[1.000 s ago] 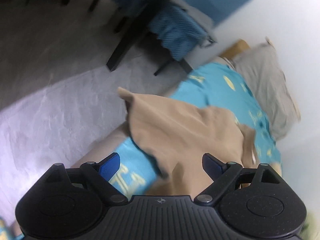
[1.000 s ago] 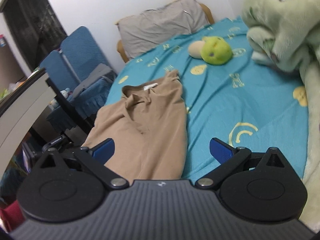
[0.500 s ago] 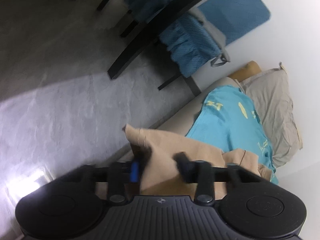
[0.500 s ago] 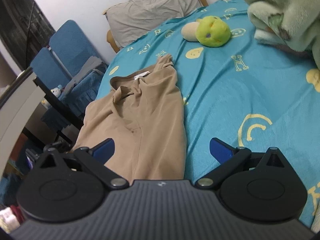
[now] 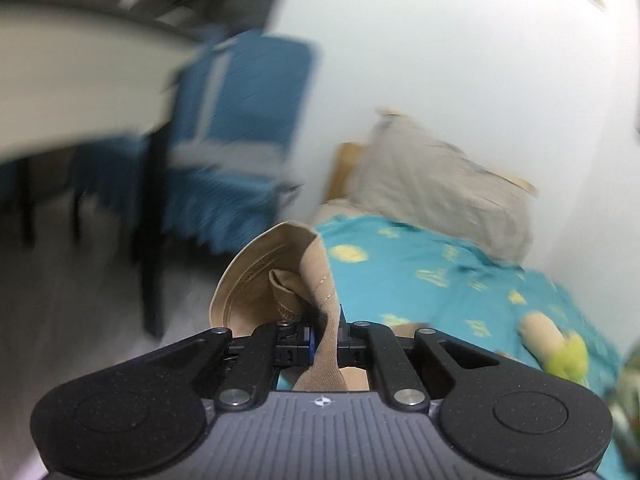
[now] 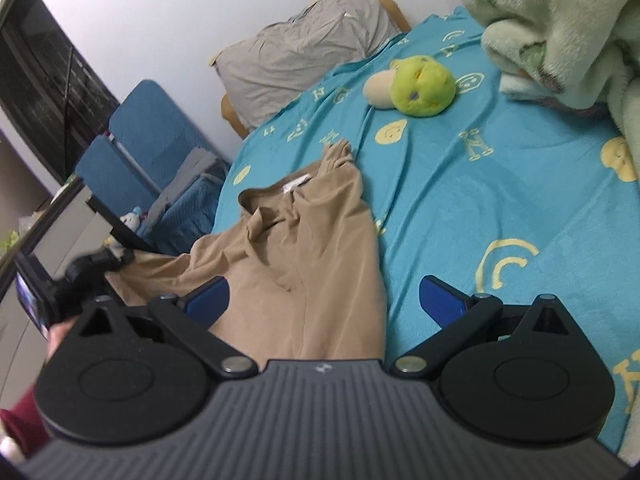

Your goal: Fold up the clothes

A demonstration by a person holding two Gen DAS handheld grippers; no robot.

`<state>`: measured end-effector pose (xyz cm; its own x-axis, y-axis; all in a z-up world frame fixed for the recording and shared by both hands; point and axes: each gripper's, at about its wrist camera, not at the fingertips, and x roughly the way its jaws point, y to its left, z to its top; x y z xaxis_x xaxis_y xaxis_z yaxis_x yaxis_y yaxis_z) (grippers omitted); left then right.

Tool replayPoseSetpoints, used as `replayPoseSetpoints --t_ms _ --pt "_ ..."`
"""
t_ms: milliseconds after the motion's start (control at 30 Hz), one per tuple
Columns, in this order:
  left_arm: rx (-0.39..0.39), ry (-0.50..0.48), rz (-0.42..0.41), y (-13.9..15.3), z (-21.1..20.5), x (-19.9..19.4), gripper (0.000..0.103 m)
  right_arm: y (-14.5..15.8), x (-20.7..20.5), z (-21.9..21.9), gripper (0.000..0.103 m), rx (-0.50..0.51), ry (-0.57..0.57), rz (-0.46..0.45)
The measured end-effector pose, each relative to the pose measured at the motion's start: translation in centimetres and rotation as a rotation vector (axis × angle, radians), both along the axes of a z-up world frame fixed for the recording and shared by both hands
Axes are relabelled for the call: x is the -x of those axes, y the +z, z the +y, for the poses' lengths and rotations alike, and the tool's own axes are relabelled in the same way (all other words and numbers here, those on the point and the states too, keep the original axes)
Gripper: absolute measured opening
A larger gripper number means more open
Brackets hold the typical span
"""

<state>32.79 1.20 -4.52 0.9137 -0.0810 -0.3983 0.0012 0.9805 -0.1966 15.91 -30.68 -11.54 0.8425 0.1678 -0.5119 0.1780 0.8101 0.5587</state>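
Two claws: left claw (image 5: 326, 334) clamped on tan shirt (image 6: 304, 252) sleeve, right claw (image 6: 324, 298) spread wide above it.

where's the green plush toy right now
In the right wrist view the green plush toy lies on the turquoise bedsheet toward the head of the bed, below the grey pillow, left of the green fleece blanket and beyond the tan shirt.

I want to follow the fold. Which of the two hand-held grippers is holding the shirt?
The left hand-held gripper: its jaws are closed on a sleeve of the tan shirt. The right hand-held gripper is open above the shirt, holding nothing.
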Motion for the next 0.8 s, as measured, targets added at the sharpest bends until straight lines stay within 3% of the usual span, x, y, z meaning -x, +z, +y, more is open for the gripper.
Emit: replayPoseSetpoints --t_ms 167,400,500,533,600,800 --pt "-0.136 -0.16 0.018 1.4 -11.2 -1.2 0.007 0.5 0.6 -1.3 0.103 -0.003 -0.054 -0.018" --pt "-0.278 -0.315 0.131 -4.4 -23.2 -2.8 0.009 0.0 0.3 -3.2 0.103 0.005 -0.127 -0.01" --pt "-0.291 -0.339 0.182 -7.9 -24.2 -3.4 0.024 -0.4 0.0 -3.6 0.103 0.01 -0.126 -0.008" --pt "-0.295 -0.346 0.199 -9.0 -24.5 -3.6 0.042 -0.5 -0.2 -3.7 0.103 0.012 -0.124 -0.008" --pt "-0.302 -0.359 0.221 -10.3 -23.8 -3.1 0.066 -0.8 -0.7 -3.7 0.103 0.025 -0.117 -0.005" --pt "-0.219 -0.446 0.235 -8.6 -17.3 1.3 0.098 -1.4 -1.5 -3.6 0.103 0.017 -0.085 -0.006"
